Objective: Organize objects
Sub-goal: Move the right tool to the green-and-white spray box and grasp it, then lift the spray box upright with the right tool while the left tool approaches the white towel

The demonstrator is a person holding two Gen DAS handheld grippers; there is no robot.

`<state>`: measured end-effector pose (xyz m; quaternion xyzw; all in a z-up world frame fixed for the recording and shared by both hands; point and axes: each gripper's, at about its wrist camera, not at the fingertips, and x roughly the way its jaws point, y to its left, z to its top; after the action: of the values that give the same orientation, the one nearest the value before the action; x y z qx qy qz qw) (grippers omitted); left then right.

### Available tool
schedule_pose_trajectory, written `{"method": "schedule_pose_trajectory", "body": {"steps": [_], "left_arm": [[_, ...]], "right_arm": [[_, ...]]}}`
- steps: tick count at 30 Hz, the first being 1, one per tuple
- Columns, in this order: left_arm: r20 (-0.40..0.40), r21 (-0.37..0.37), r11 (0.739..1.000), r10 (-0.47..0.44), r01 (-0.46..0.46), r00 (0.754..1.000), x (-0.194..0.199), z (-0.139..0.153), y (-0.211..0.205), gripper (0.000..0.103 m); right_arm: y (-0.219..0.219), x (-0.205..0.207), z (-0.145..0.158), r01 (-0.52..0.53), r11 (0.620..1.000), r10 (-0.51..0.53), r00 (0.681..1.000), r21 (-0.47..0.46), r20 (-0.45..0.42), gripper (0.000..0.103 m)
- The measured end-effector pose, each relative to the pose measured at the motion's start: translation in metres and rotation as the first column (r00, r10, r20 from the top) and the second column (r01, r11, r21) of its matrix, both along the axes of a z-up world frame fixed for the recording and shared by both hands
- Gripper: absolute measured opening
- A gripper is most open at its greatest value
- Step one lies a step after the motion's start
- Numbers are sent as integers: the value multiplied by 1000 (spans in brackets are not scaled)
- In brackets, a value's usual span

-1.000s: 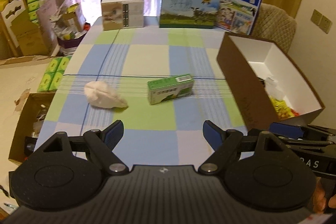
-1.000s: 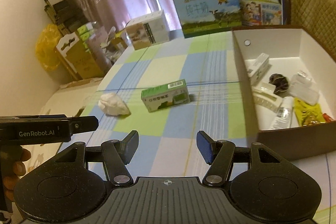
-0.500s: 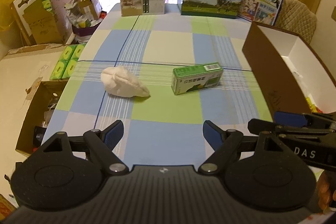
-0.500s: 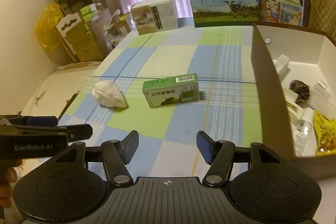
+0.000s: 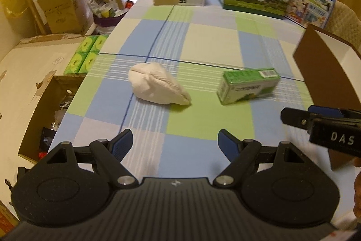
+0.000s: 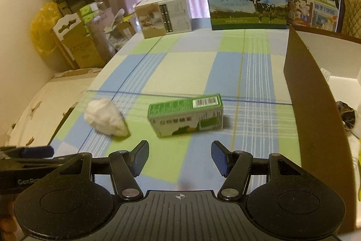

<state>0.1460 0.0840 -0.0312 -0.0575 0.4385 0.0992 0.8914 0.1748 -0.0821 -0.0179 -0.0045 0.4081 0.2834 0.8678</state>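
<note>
A crumpled white cloth (image 5: pixel 155 84) and a small green carton (image 5: pixel 248 85) lie on the checked tablecloth. The cloth also shows in the right wrist view (image 6: pixel 105 118), and so does the carton (image 6: pixel 186 114). My left gripper (image 5: pixel 175 146) is open and empty, a little short of the cloth. My right gripper (image 6: pixel 180 158) is open and empty, close in front of the carton. A brown cardboard box (image 6: pixel 315 105) with a white inside stands at the right, with small items in it.
Two milk cartons (image 6: pixel 247 1) and a beige box (image 6: pixel 163 14) stand at the table's far edge. Cardboard boxes and green tissue packs (image 5: pixel 86 55) sit on the floor at the left. A padded chair (image 5: pixel 345 15) stands behind the brown box.
Both grippers have moved forward and left toward the cloth and the carton, which now look larger. Both stay open. Nothing on the table has moved.
</note>
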Motion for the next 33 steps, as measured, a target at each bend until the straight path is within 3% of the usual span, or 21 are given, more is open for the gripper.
{"method": "schedule_pose_trajectory", "body": {"steps": [5, 9, 13, 17, 20, 22, 28, 33], "left_arm": [[12, -48, 997, 59, -58, 998, 21, -5, 17, 82], [31, -27, 996, 85, -84, 996, 43, -7, 22, 82], [40, -2, 996, 94, -94, 995, 63, -15, 23, 82], [16, -12, 994, 106, -106, 994, 70, -26, 25, 82], [13, -26, 995, 94, -93, 996, 67, -28, 26, 82], [14, -19, 994, 104, -104, 994, 65, -27, 28, 83], [-1, -37, 986, 166, -165, 986, 62, -29, 44, 83], [-7, -39, 983, 180, -180, 984, 58, -29, 50, 83]], "right_arm": [[4, 31, -8, 86, 996, -87, 996, 35, 9, 58], [1, 58, -18, 167, 984, -168, 986, 69, 18, 57], [-1, 82, -31, 208, 975, -211, 977, 84, 22, 40], [-10, 89, -34, 171, 976, -173, 985, 132, 0, 40], [-9, 87, -26, 110, 983, -116, 992, 148, 38, 48], [-4, 86, -28, 119, 986, -127, 990, 118, 64, 64], [-9, 92, -43, 140, 974, -134, 990, 180, -42, 64], [-5, 71, -35, 70, 976, -53, 995, 206, -87, 64]]}}
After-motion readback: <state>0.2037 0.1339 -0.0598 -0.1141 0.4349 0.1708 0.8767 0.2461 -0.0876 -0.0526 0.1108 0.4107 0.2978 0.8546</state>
